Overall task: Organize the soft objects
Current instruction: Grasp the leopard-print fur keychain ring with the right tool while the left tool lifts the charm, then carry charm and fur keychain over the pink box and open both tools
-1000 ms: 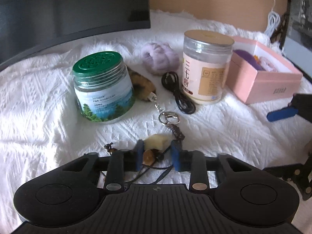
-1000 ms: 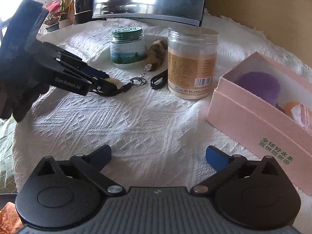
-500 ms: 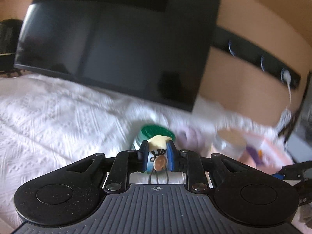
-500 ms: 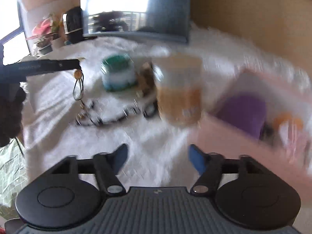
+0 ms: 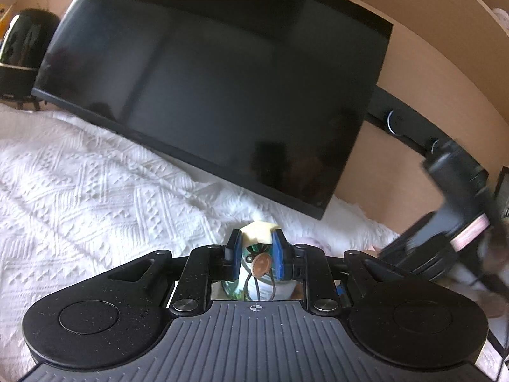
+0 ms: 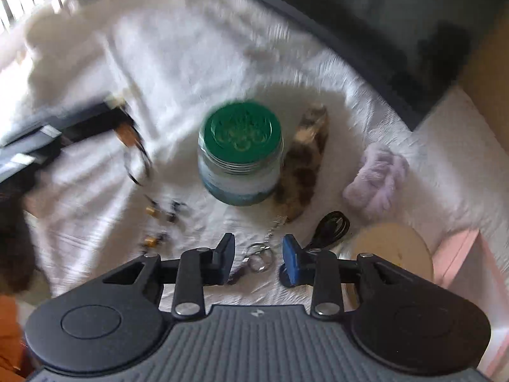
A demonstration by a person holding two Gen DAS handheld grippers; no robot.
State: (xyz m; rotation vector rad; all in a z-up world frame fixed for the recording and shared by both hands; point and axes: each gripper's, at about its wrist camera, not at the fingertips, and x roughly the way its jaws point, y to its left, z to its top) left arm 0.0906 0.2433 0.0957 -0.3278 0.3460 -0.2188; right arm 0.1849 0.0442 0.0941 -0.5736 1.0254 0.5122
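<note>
My left gripper (image 5: 256, 256) is shut on a cream star-shaped soft charm (image 5: 258, 234) with a brown disc and cords hanging under it, lifted above the white cloth. In the right wrist view it shows blurred at the left (image 6: 124, 127). My right gripper (image 6: 257, 256) is open and empty, hovering over the key ring (image 6: 259, 256) of the spotted furry tail charm (image 6: 303, 165), which lies beside the green-lidded jar (image 6: 240, 152). A lilac fluffy scrunchie (image 6: 378, 180) lies to the right.
A dark monitor (image 5: 206, 95) stands at the back. A coiled black cable (image 6: 332, 227), a tan-lidded jar (image 6: 393, 254) and a pink box (image 6: 461, 254) are at the right. Small beads (image 6: 159, 222) lie on the white cloth (image 6: 191, 63).
My left gripper has lifted the star charm off the cloth and tilted up toward the monitor. My right gripper has swung left and forward over the tail charm's key ring, jaws narrower.
</note>
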